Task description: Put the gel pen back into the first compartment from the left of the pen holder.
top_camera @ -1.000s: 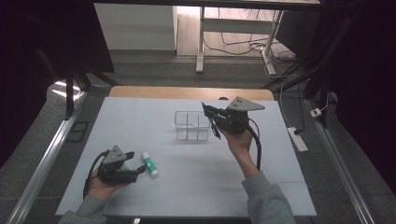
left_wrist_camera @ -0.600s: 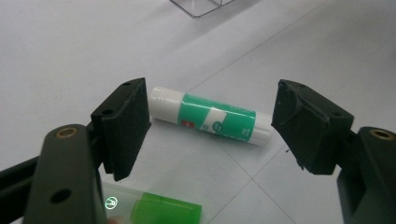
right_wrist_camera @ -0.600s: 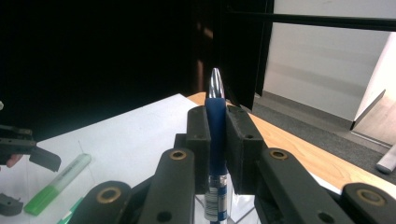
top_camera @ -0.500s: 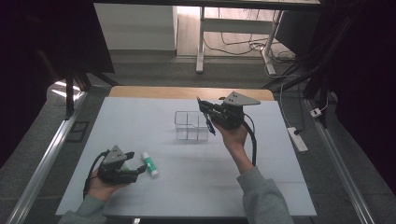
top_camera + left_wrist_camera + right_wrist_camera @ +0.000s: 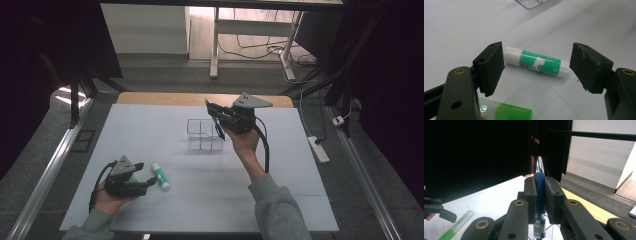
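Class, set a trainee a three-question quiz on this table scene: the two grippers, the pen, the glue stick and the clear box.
1. True or false: the right gripper is shut on a blue pen.
2. What lies between the open jaws of the left gripper? A) a glue stick B) a pair of scissors C) a stapler
3. Fill in: in the high view, the right gripper holds the pen beside the clear ____ on the table.

Key
1. True; the pen stands clamped between its pads.
2. A; the green and white glue stick lies on the table, untouched by the pads.
3. Box, which has compartments.
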### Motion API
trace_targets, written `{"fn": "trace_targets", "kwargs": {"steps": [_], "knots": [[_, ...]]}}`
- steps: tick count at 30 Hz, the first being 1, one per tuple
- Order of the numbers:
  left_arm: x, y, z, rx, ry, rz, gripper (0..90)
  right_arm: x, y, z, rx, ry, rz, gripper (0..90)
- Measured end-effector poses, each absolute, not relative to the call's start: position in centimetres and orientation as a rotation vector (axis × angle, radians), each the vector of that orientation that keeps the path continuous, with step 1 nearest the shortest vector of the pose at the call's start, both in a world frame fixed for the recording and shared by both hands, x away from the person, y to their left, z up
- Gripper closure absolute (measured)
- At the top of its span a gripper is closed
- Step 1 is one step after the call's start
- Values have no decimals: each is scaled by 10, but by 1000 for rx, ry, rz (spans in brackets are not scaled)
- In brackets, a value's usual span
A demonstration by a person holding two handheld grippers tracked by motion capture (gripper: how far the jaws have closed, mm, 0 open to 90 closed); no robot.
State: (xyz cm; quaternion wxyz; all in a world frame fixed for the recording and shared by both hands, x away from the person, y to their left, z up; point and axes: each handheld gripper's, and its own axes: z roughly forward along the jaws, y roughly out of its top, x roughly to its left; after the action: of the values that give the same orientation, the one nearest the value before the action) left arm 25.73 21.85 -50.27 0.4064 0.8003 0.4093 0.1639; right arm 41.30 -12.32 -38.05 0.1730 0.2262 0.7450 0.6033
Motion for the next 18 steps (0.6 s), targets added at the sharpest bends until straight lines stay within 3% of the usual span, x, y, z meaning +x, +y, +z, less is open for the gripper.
{"fn": "trace_targets", "kwargs": {"steps": [18], "knots": [[258, 219, -503, 2021, 1032, 410, 273, 421, -111, -380, 651, 2120, 1731, 799]]}}
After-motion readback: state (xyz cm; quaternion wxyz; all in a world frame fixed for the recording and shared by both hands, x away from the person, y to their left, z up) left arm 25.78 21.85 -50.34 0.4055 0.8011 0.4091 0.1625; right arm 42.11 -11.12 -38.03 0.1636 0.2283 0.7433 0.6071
